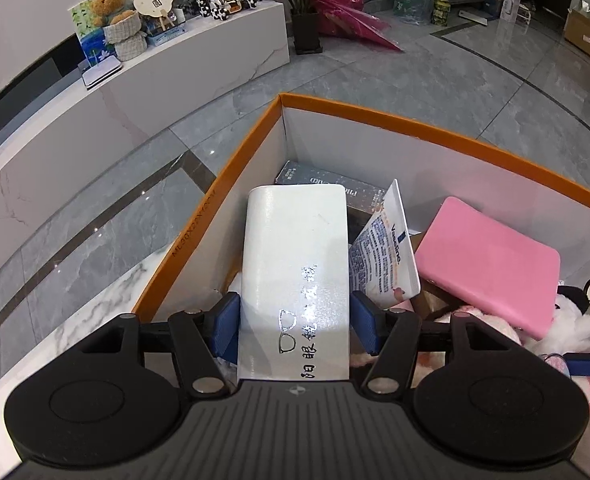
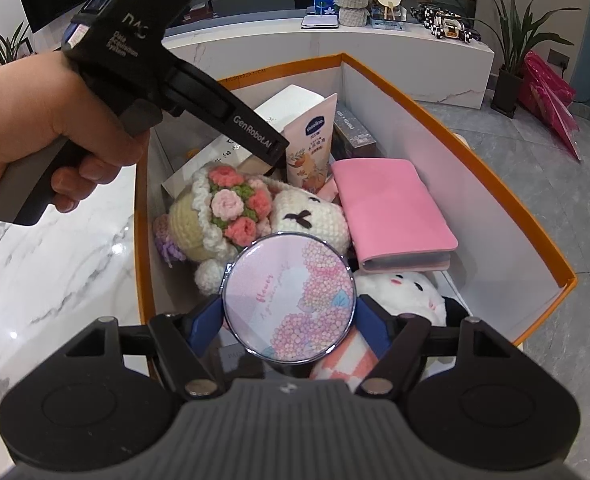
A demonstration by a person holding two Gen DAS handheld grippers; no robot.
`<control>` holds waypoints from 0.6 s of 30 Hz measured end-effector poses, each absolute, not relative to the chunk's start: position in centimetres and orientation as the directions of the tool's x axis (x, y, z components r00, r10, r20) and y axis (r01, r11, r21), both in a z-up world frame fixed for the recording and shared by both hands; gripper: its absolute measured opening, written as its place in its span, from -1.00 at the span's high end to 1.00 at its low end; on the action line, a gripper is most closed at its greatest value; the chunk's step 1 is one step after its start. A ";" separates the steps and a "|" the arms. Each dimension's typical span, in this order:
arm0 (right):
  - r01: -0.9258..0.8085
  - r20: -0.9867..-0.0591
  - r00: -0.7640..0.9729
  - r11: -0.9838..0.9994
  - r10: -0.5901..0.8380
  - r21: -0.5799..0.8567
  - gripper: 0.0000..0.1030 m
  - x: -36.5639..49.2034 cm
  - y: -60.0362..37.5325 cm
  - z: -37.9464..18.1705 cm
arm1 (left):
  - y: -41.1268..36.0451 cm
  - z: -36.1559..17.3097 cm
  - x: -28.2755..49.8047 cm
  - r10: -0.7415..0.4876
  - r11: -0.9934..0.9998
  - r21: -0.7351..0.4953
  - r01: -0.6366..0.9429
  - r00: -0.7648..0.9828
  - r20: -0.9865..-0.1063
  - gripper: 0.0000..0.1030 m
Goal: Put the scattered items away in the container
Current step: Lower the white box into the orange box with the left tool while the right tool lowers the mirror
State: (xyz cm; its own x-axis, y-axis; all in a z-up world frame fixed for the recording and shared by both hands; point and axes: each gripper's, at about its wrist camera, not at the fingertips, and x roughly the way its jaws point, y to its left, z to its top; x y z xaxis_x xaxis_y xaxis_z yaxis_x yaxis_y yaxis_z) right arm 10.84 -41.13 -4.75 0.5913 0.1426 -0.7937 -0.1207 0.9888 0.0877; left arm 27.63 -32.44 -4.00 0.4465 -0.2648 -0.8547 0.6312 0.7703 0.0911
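Both claws loaded over box (image 2: 495, 184): left claw (image 1: 295, 320) clamps white case (image 1: 295, 264), right claw (image 2: 289, 316) pinches round mirror (image 2: 289, 298), jaws easing apart. Let go early, mirror smacks pink wallet (image 2: 391, 208).

We cannot see the near end of the white case (image 1: 295, 280): it runs under the left tool's (image 1: 295, 320) housing. Behind it, the dark box (image 1: 315, 178) shows only its far edge, its print too small for us to read. The Vaseline tube (image 1: 391, 256) hides its lower end behind the case. In the right view, the round mirror (image 2: 289, 298) covers part of the white plush (image 2: 407, 292) and most of the checked cloth (image 2: 347, 356). The person's hand (image 2: 51, 128) is cut off at the left edge.
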 end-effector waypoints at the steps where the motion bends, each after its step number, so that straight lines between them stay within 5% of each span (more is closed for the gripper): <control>1: -0.120 -0.794 0.591 0.989 0.142 0.087 -0.45 10.8 -41.1 -4.7 | -32.4 -4.0 27.6 -0.267 0.769 0.089 0.633 0.445 -0.855 -0.35; 18: -0.110 -0.782 0.608 0.990 0.139 0.090 -0.58 10.0 -40.2 -2.5 | -31.9 -0.2 26.1 -0.308 0.758 0.090 0.646 0.475 -0.824 -0.42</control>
State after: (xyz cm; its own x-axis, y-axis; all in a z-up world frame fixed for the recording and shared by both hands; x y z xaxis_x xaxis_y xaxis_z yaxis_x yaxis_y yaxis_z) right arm 10.02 -40.16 -2.48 0.6076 0.1391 -0.7820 -0.1103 0.9898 0.0903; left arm 26.07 -31.86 -0.23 0.4754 -0.3079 -0.8242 0.6463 0.7577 0.0897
